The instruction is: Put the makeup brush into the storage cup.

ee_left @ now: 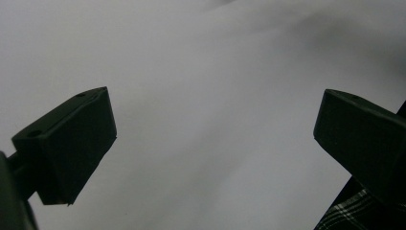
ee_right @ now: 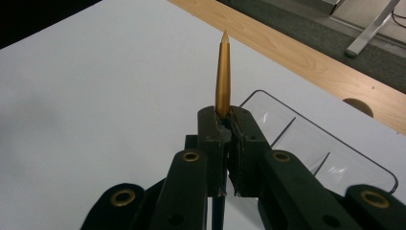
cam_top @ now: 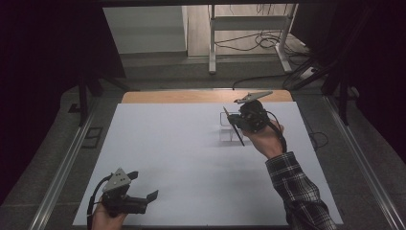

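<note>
White sheeting covers the bench (cam_top: 191, 158), above which the right tongs (ee_right: 224, 125) clamp a gold pen (ee_right: 222, 72) pointing away from them beside a clear compartmented tray (ee_right: 316, 143), while the left tongs (ee_left: 210, 139) rest wide apart with nothing between them at the near left edge.

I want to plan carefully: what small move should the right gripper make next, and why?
Probably lower the gold pointed pen toward the clear plastic divided tray. The right gripper is shut on the pen, and the tray lies just beside it on the white table.
</note>
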{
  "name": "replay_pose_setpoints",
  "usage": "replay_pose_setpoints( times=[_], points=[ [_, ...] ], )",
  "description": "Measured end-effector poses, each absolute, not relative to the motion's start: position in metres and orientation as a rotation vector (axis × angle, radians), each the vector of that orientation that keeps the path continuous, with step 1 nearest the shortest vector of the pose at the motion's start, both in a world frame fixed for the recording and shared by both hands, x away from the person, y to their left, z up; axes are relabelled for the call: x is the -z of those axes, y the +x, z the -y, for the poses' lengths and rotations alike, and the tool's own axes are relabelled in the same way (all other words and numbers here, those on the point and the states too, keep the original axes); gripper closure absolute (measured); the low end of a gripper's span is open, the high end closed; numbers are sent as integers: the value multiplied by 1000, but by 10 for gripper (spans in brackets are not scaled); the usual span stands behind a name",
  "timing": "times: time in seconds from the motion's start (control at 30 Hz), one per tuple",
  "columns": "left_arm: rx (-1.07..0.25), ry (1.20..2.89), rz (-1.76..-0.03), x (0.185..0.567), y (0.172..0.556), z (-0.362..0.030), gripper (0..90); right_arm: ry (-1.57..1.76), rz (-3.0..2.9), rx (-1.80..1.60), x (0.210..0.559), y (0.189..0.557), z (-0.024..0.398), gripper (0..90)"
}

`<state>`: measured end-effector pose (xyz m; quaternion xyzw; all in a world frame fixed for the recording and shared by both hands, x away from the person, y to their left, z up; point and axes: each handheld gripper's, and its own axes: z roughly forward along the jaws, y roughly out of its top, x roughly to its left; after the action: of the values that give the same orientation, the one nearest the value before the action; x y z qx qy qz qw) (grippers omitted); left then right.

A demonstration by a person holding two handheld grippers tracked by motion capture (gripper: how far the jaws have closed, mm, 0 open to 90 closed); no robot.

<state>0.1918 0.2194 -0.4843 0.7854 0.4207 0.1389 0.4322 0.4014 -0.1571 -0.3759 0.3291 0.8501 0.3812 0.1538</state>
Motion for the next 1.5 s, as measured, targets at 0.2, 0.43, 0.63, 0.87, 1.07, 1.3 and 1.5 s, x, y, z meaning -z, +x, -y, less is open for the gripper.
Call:
replay_pose_setpoints(
  times=[0.2,0.43,0.63,0.87,1.07,1.3,1.5],
  points=[
    [-345,1953,-1051,484,192,-220,11,954,-2403,-1116,377,406,156,836],
    [-346,1952,-1052,484,192,-220,11,966,-2368,-1149,378,414,156,836],
    [-346,1952,-1052,484,192,-220,11,972,-2352,-1156,377,417,155,836],
    [-346,1950,-1051,484,192,-220,11,970,-2332,-1180,375,423,154,836],
    [-349,1948,-1047,484,191,-221,10,970,-2318,-1191,374,427,153,836],
    [-348,1928,-1045,483,191,-222,9,974,-2300,-1197,373,433,150,836],
    [-345,1923,-1044,483,191,-222,7,968,-2291,-1200,370,436,147,836]
  ],
)
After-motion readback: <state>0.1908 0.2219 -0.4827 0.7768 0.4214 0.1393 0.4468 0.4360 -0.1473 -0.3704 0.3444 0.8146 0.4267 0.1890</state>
